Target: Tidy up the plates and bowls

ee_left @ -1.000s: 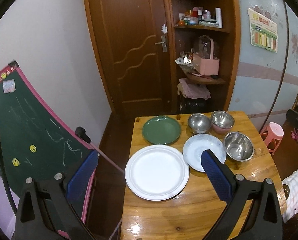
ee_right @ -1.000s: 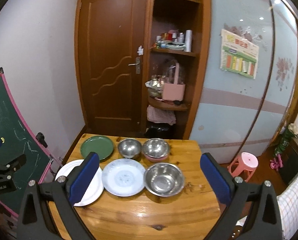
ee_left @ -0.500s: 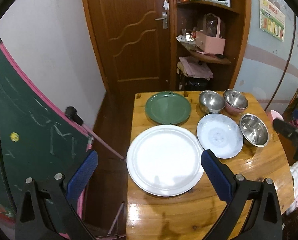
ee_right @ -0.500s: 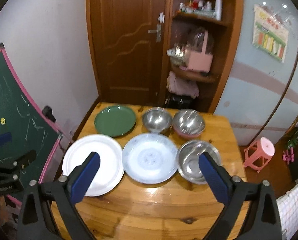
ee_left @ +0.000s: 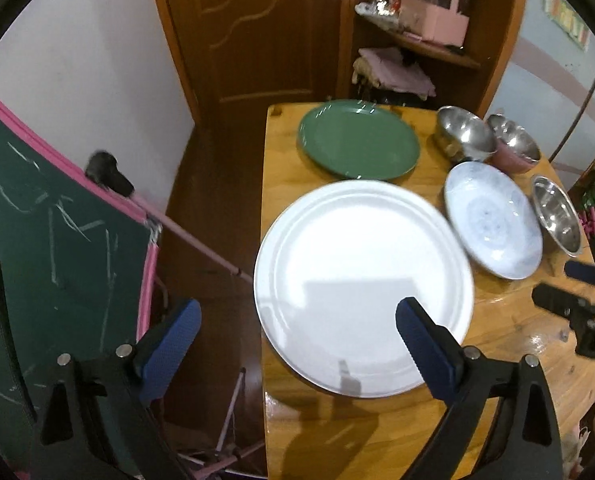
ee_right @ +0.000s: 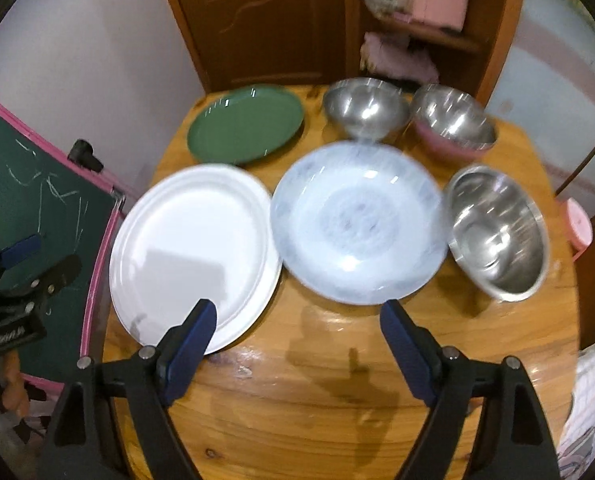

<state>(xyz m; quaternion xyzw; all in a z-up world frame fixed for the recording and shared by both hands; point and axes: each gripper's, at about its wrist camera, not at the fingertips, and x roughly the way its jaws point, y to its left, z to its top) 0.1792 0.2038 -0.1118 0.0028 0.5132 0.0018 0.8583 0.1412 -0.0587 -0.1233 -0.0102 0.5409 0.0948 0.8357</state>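
Left claw (ee_left: 297,332) spread wide, empty, above near edge of white plate (ee_left: 357,280). Right claw (ee_right: 297,320) released, narrowing, nothing between, just short of pale blue marbled plate (ee_right: 357,220). Beyond on wooden desk (ee_right: 337,400): green plate (ee_right: 245,124), three steel bowls (ee_right: 497,236).

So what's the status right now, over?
Left hand-held gripper open above white plate. Right hand-held gripper jaws just been closing, nothing between them, near pale blue plate. Nothing stacked yet, nothing in the way.
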